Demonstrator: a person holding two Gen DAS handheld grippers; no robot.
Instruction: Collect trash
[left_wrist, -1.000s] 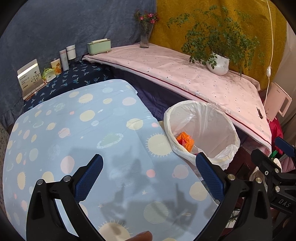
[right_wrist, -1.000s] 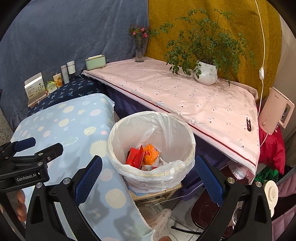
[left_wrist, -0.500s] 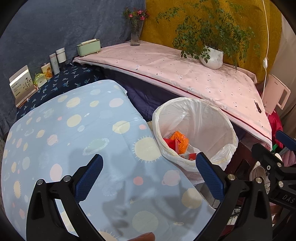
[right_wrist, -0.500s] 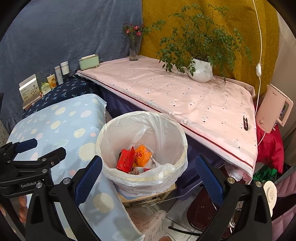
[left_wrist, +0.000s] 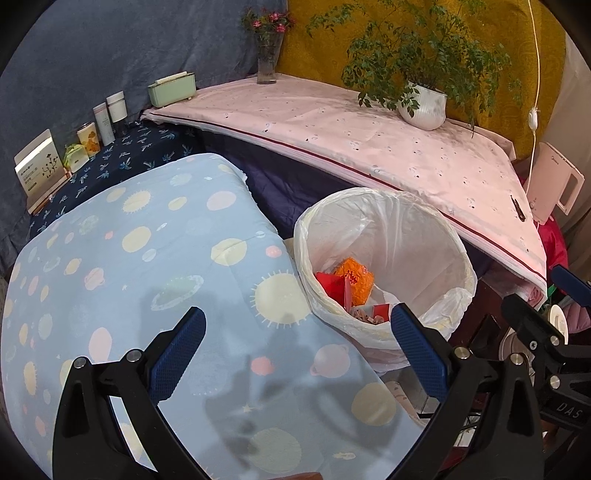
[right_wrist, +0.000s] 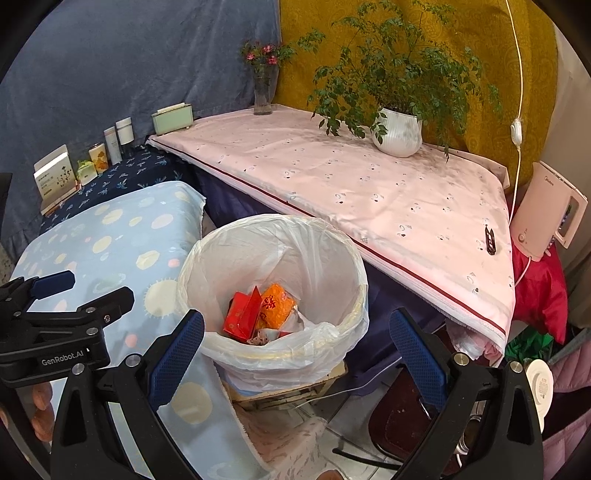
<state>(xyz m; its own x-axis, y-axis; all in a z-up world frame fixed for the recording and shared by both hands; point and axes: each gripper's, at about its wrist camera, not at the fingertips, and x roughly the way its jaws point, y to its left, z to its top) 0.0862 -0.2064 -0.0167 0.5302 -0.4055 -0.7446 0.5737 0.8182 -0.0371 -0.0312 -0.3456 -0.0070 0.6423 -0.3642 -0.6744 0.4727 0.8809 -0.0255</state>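
A white-lined trash bin (right_wrist: 354, 273) stands between the blue planet-print table (left_wrist: 155, 258) and the pink-clothed table (right_wrist: 351, 177). It holds red packets (right_wrist: 243, 314), an orange wrapper (right_wrist: 277, 306) and paper scraps. The bin also shows in the left wrist view (left_wrist: 458, 258). My left gripper (left_wrist: 297, 356) is open and empty, above the blue table's right edge beside the bin. My right gripper (right_wrist: 295, 358) is open and empty, just above the bin's near rim. The left gripper also shows in the right wrist view (right_wrist: 66, 310).
A potted plant (right_wrist: 397, 131), a flower vase (right_wrist: 263, 92) and a green tissue box (right_wrist: 173, 118) stand on the pink table. Bottles and a carton (left_wrist: 37, 166) line the dark cloth at back left. A kettle (right_wrist: 554, 214) and red cloth (right_wrist: 539, 291) are at right.
Both views have shifted slightly: the bin sits a bit more to the left and more of its contents show in the left wrist view. Both grippers stay open and empty.
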